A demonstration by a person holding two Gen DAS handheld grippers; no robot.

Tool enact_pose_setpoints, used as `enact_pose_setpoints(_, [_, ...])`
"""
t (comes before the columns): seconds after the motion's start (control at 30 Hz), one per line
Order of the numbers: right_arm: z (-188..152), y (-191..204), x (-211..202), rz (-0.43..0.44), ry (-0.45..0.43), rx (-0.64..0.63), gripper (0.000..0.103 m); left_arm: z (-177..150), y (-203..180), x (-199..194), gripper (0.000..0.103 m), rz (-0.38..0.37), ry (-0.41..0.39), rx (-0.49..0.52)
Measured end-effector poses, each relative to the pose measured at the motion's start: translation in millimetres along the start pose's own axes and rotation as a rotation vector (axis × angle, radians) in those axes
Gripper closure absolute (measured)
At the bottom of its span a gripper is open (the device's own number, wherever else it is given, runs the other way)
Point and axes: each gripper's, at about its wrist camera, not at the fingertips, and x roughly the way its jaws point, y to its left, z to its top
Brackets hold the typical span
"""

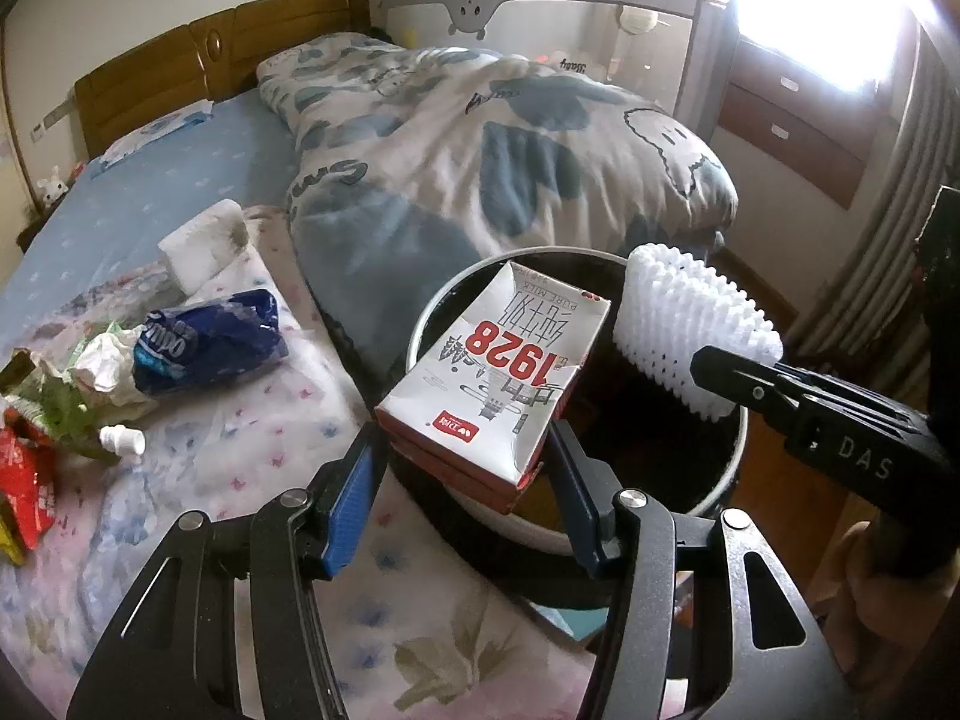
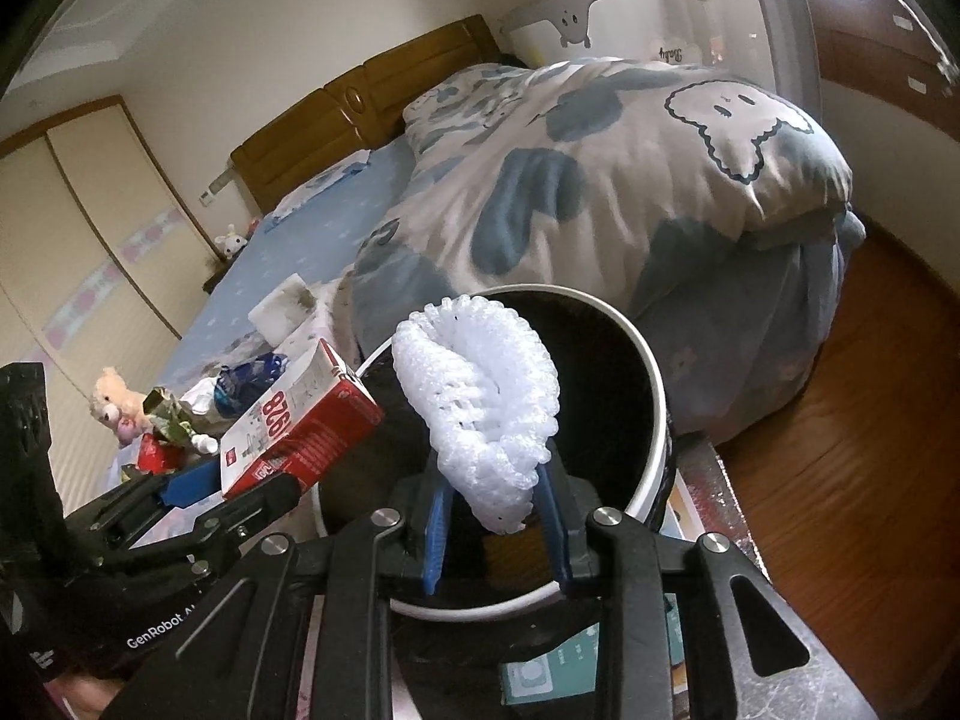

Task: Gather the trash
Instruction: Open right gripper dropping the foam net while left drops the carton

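Observation:
My left gripper [image 1: 465, 462] is shut on a white and red milk carton [image 1: 498, 372] marked 1928 and holds it over the near rim of a white bin with a black liner [image 1: 729, 480]. My right gripper [image 2: 495, 504] is shut on a white foam fruit net [image 2: 480, 396] and holds it over the same bin [image 2: 651, 402]. The carton also shows in the right wrist view [image 2: 294, 426], the net in the left wrist view [image 1: 690, 330]. More trash lies on the bed: a blue wrapper [image 1: 210, 342], crumpled tissue [image 1: 105, 366], a small white bottle [image 1: 123, 439], red packets [image 1: 24, 480].
A rumpled blue and white duvet [image 1: 480, 138] lies beside the bin. A white foam block [image 1: 201, 246] sits on the bed. A wooden headboard [image 1: 210, 60] and a grey cot [image 1: 600, 12] stand behind. Wood floor [image 2: 840, 420] lies to the right. A plush toy [image 2: 117, 405] sits by the trash.

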Motion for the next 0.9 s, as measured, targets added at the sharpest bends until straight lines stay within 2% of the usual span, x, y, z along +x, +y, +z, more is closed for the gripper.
enact_pose_setpoints(0.13, [3, -4, 3, -0.01, 0.002, 0.0, 0.07, 2, 0, 2, 0.048, -0.013, 0.008, -0.011])
enact_pose_setpoints(0.2, [3, -7, 3, -0.009, 0.007, 0.012, 0.049, 1, 1, 1, 0.044, -0.022, 0.012, -0.02])
enact_pose_setpoints(0.27, [4, -9, 3, -0.003, 0.008, 0.022, 0.037, -1, 4, -1, 0.038, -0.027, 0.01, -0.03])
enact_pose_setpoints(0.33, [3, -10, 1, -0.003, 0.002, 0.026, 0.032, -5, 6, -5, 0.036, -0.021, 0.004, -0.039])
enact_pose_setpoints(0.57, [-1, 1, -10, 0.012, -0.031, 0.026, 0.024, -30, 29, -26, 0.03, 0.02, -0.012, -0.088])
enact_pose_setpoints(0.9, [-12, 51, -12, 0.078, -0.04, -0.052, 0.015, -73, 90, -55, 0.027, 0.122, -0.016, -0.208])
